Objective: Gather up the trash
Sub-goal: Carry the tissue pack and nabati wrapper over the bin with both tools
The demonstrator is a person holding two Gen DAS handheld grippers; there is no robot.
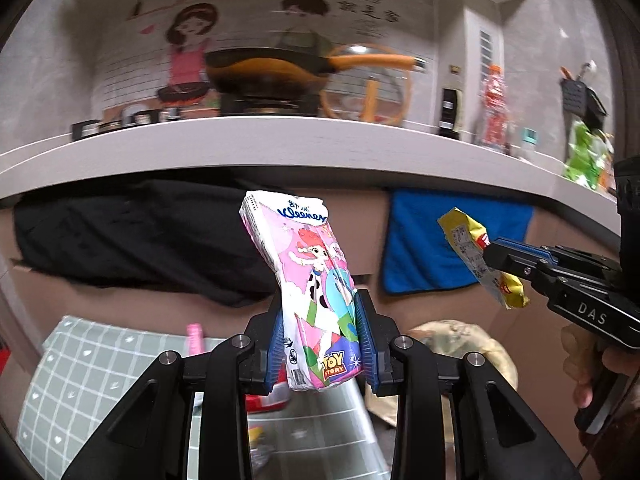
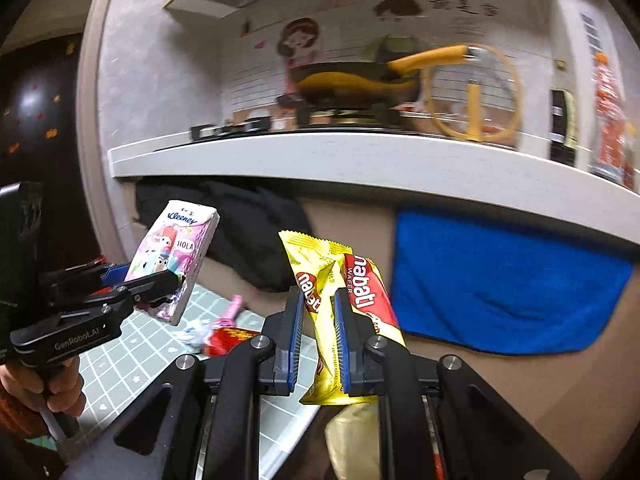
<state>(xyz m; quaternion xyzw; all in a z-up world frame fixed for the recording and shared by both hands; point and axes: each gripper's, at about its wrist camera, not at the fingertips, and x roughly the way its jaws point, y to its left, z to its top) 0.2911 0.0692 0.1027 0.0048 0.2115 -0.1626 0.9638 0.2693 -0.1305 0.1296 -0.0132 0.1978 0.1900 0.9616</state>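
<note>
Altogether two claws (image 1: 322, 344) (image 2: 318, 344), one wrapper (image 2: 340, 304) each.

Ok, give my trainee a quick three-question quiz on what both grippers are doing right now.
1. What does the left gripper hold?
2. True or false: the right gripper is empty.
3. Which hangs under the counter: A) blue towel, B) red bucket, C) mirror?

Key:
1. A tissue pack.
2. False: it is shut on a yellow wafer wrapper.
3. A.
</note>
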